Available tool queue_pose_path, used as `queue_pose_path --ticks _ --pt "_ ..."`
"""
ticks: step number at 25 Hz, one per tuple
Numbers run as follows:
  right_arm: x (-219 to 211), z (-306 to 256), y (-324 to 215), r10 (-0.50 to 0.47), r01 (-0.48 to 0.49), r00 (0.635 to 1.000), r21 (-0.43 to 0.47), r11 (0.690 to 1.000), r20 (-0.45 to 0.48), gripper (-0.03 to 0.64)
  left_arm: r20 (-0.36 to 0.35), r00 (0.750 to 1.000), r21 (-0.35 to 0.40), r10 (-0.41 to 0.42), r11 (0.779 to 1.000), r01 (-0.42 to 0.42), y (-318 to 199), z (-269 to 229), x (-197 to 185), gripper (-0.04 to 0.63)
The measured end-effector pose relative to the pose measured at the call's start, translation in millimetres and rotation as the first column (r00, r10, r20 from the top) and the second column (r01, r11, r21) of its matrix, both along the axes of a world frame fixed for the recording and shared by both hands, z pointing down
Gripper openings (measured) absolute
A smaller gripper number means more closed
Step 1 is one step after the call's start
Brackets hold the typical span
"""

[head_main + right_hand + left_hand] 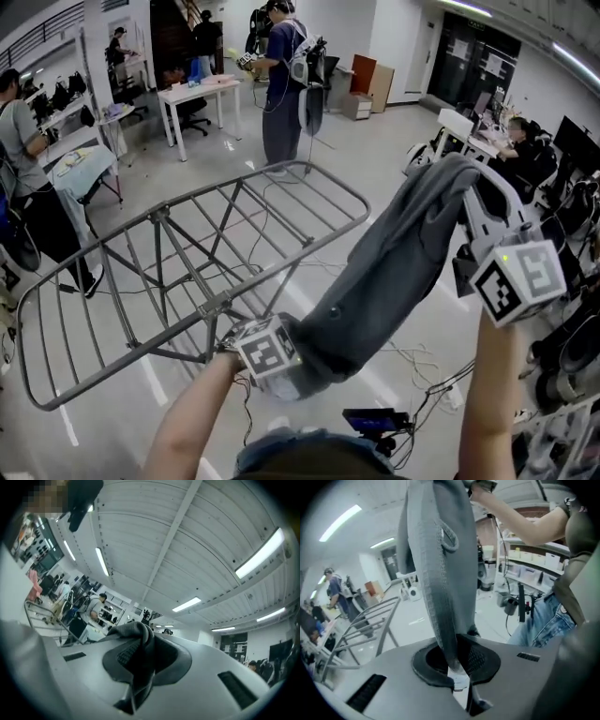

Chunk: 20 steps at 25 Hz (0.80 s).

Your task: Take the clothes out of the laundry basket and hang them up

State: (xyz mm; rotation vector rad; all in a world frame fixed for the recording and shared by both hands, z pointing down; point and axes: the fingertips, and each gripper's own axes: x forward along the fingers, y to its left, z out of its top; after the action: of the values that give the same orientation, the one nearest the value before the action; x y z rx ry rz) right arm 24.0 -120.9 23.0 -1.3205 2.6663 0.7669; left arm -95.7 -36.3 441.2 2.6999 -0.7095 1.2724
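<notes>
Left gripper view alone shows garment [440,583] loop [449,538]

Drying rack [187,272]: reference piece, on the floor
Garment [394,272]: right of the rack, slung between two grippers
Left gripper [457,667]: at the rack's near right corner, jaws closed on the garment's lower end
Right gripper [136,667]: well to the rack's right and higher, jaws closed on the garment's upper end
Standing person [281,84]: just behind the rack's far end
Table [192,94]: behind the rack, further back
Second person [23,159]: left of the rack
</notes>
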Motion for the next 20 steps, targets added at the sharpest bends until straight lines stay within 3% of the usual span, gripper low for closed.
queue_pose_path --ticks 3,5,8,10,11,13,15,16,18,20 --pt "10.0 19.2 -11.6 0.012 -0.013 0.998 -0.001 1.000 -0.069 0.025 0.022 0.979 0.056 -0.205 0.978 0.203 -14.3 -26.9 -46.3 0.018" --pt "12.3 26.0 -16.4 0.016 -0.017 0.997 -0.009 1.000 -0.081 0.026 0.042 0.937 0.130 -0.347 0.932 0.340 -15.6 -55.6 -86.6 0.018" --pt "23.4 41.8 -19.6 0.029 -0.033 0.995 -0.034 0.999 -0.095 0.026 0.091 0.859 0.271 -0.503 0.843 0.465 -11.2 -101.0 -132.0 0.017" --pt "28.7 55.8 -27.6 0.024 -0.031 0.994 -0.057 0.998 -0.108 0.026 0.108 0.789 0.370 -0.605 0.761 0.533 -8.3 -132.7 -156.4 0.017" --pt "28.5 62.8 -34.1 0.022 -0.030 0.992 -0.069 0.997 -0.121 0.026 0.099 0.745 0.419 -0.660 0.707 0.571 -7.9 -151.4 -169.8 0.017" --pt "25.7 79.0 -47.8 0.030 -0.044 0.986 -0.086 0.995 -0.163 0.026 0.038 0.652 0.508 -0.757 0.577 0.640 -8.7 -193.2 -194.0 0.017" --pt "22.7 100.2 -55.2 0.056 -0.078 0.974 -0.095 0.992 -0.220 0.026 -0.052 0.589 0.577 -0.807 0.457 0.677 -6.9 -232.5 -206.5 0.017" --pt "20.1 113.5 -55.2 0.066 -0.094 0.966 -0.101 0.990 -0.251 0.026 -0.094 0.574 0.604 -0.813 0.412 0.682 -4.0 -249.4 -207.9 0.017" --pt "8.0 147.0 -48.5 0.045 -0.091 0.949 -0.135 0.987 -0.311 0.026 -0.154 0.565 0.651 -0.811 0.346 0.675 3.3 -279.4 -205.9 0.017" --pt "-9.5 189.6 -38.2 -0.024 -0.053 0.929 -0.195 0.979 -0.369 0.026 -0.172 0.565 0.690 -0.807 0.311 0.654 5.3 -306.9 -199.9 0.017"
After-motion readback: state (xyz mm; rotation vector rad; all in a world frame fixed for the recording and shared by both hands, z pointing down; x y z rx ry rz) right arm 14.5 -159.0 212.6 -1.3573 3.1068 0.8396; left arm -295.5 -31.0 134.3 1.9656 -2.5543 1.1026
